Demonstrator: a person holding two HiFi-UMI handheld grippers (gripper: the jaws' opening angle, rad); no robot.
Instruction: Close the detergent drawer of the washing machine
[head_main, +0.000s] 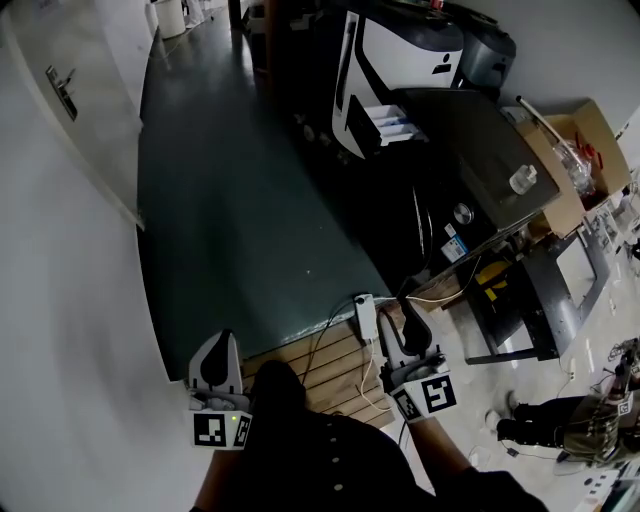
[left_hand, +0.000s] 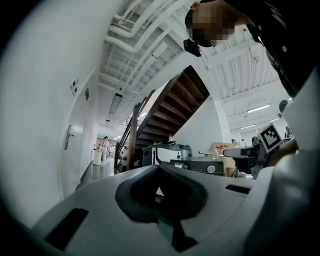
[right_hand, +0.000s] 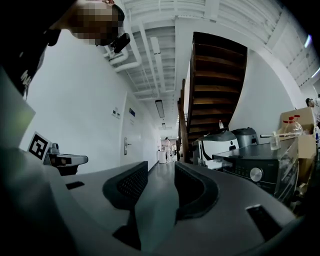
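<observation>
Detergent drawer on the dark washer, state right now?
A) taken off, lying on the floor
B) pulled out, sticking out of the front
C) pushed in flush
B: the white detergent drawer juts out from the front of the dark grey washing machine, with its compartments open to the head view.

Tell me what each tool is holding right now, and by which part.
Nothing is held. The left tool has its jaws together with nothing between them; the right tool has its jaws apart and empty.
</observation>
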